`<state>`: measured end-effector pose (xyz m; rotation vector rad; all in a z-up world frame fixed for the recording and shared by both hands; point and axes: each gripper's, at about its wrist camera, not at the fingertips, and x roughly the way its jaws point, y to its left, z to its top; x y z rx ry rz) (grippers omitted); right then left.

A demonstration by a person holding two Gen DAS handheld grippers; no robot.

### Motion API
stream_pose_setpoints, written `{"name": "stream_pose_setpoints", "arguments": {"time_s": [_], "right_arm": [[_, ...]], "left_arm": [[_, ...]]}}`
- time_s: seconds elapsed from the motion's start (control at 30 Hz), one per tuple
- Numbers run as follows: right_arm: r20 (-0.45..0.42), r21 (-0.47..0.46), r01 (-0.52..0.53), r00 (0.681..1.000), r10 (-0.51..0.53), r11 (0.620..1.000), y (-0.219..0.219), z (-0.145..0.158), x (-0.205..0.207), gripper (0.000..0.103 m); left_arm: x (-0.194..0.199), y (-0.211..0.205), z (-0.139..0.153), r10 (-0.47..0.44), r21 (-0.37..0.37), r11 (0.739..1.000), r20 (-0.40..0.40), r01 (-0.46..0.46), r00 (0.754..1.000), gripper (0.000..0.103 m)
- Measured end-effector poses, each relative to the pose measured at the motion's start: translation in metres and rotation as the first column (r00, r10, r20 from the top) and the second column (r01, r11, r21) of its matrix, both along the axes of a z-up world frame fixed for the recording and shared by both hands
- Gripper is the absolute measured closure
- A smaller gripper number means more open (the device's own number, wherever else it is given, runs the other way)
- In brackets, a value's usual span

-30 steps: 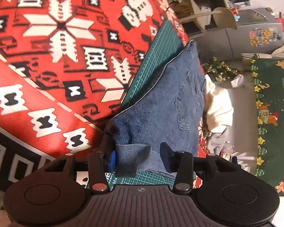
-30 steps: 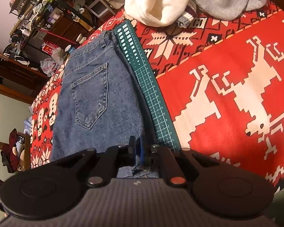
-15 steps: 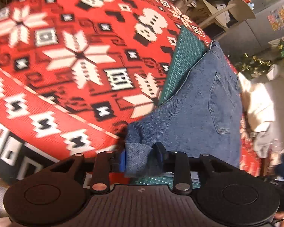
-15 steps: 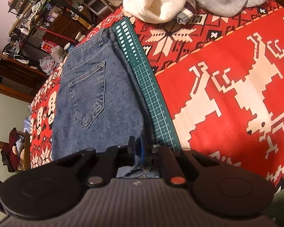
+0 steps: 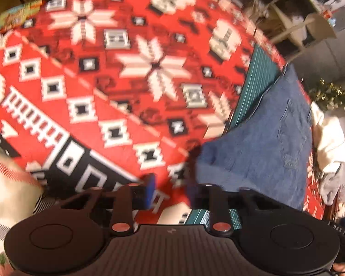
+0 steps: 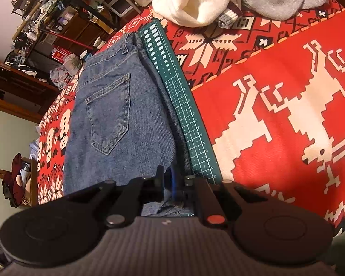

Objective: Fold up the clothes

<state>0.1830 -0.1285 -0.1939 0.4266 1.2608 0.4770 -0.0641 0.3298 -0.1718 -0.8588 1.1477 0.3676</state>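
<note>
Folded blue denim jeans (image 6: 124,115): right gripper (image 6: 170,181) clamping hem, left gripper (image 5: 170,188) closing empty; regrasp likely pending.

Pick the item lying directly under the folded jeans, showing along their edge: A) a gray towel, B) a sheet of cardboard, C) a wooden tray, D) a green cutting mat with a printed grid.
D: the green cutting mat, with its white grid and ruler marks, runs along the edge of the jeans on the red patterned blanket.
</note>
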Motion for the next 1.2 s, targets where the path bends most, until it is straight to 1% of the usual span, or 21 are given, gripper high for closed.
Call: {"name": "stream_pose_setpoints", "arguments": {"time_s": [0.03, 0.13, 0.2, 0.23, 0.37, 0.43, 0.5, 0.57, 0.7, 0.73, 0.83, 0.9, 0.93, 1.0, 1.03, 1.07, 1.13, 1.2], "right_arm": [[0.000, 0.002, 0.001, 1.000, -0.001, 1.000, 0.000, 0.000, 0.000, 0.097], [0.002, 0.008, 0.002, 1.000, -0.002, 1.000, -0.001, 0.001, 0.000, 0.096], [0.003, 0.008, 0.001, 1.000, -0.001, 1.000, 0.000, 0.001, 0.000, 0.096], [0.003, 0.009, 0.000, 1.000, 0.000, 1.000, 0.000, 0.001, 0.000, 0.096], [0.002, 0.012, -0.001, 1.000, 0.001, 1.000, 0.001, 0.000, 0.000, 0.096], [0.002, 0.013, -0.002, 1.000, 0.002, 1.000, 0.001, 0.000, 0.000, 0.096], [0.001, 0.013, -0.004, 1.000, 0.004, 1.000, 0.002, -0.001, 0.001, 0.096], [0.000, 0.014, -0.004, 1.000, 0.004, 1.000, 0.002, -0.001, 0.000, 0.096], [0.001, 0.011, -0.007, 1.000, 0.007, 1.000, 0.002, -0.001, -0.001, 0.096], [0.001, 0.011, -0.009, 1.000, 0.009, 1.000, 0.002, -0.001, 0.000, 0.096], [0.001, 0.011, -0.013, 1.000, 0.013, 1.000, 0.003, -0.001, 0.000, 0.096], [0.001, 0.013, -0.015, 1.000, 0.015, 1.000, 0.002, 0.000, -0.001, 0.096], [0.001, 0.013, -0.015, 1.000, 0.015, 1.000, 0.002, -0.001, -0.001, 0.096], [-0.001, 0.014, -0.016, 1.000, 0.016, 1.000, 0.003, -0.001, 0.000, 0.096], [-0.001, 0.015, -0.016, 1.000, 0.016, 1.000, 0.003, -0.001, 0.000, 0.096], [-0.001, 0.015, -0.016, 1.000, 0.016, 1.000, 0.003, -0.001, 0.000, 0.096], [-0.001, 0.011, -0.016, 1.000, 0.016, 1.000, 0.002, -0.001, 0.000, 0.096], [0.001, 0.004, -0.014, 1.000, 0.014, 1.000, 0.002, 0.000, 0.000, 0.097]], "left_arm": [[0.001, -0.003, -0.001, -0.012, 0.008, 1.000, -0.016, 0.013, 1.000, 0.091], [0.008, -0.010, -0.002, -0.044, 0.071, 0.996, -0.045, 0.047, 0.998, 0.091], [0.014, -0.014, -0.004, -0.059, 0.086, 0.994, -0.040, 0.063, 0.997, 0.093], [0.016, -0.015, -0.004, -0.068, 0.080, 0.994, -0.024, 0.070, 0.997, 0.094], [0.017, -0.013, 0.000, -0.080, 0.036, 0.996, 0.100, 0.077, 0.992, 0.097], [0.017, -0.010, 0.001, -0.081, -0.007, 0.997, 0.155, 0.083, 0.985, 0.096], [0.015, -0.006, 0.001, -0.081, -0.074, 0.992, 0.208, 0.098, 0.975, 0.093], [0.013, -0.004, 0.001, -0.063, -0.106, 0.990, 0.232, 0.089, 0.971, 0.080], [0.018, -0.005, 0.000, -0.061, -0.128, 0.987, 0.234, 0.093, 0.970, 0.074], [0.020, -0.007, -0.001, -0.070, -0.119, 0.988, 0.226, 0.099, 0.972, 0.070], [0.030, -0.016, -0.003, -0.118, -0.068, 0.989, 0.186, 0.133, 0.976, 0.068], [0.038, -0.024, -0.006, -0.158, 0.002, 0.987, 0.118, 0.159, 0.980, 0.068], [0.040, -0.028, -0.007, -0.175, 0.039, 0.984, 0.085, 0.172, 0.981, 0.071], [0.042, -0.036, -0.004, -0.208, 0.101, 0.974, 0.076, 0.200, 0.975, 0.070], [0.042, -0.040, -0.002, -0.224, 0.131, 0.968, 0.071, 0.213, 0.972, 0.075], [0.041, -0.041, -0.001, -0.232, 0.152, 0.964, 0.075, 0.219, 0.970, 0.094], [0.038, -0.041, 0.001, -0.224, 0.174, 0.962, 0.075, 0.208, 0.972, 0.099], [0.029, -0.033, 0.003, -0.180, 0.151, 0.975, 0.082, 0.166, 0.980, 0.100]]}}
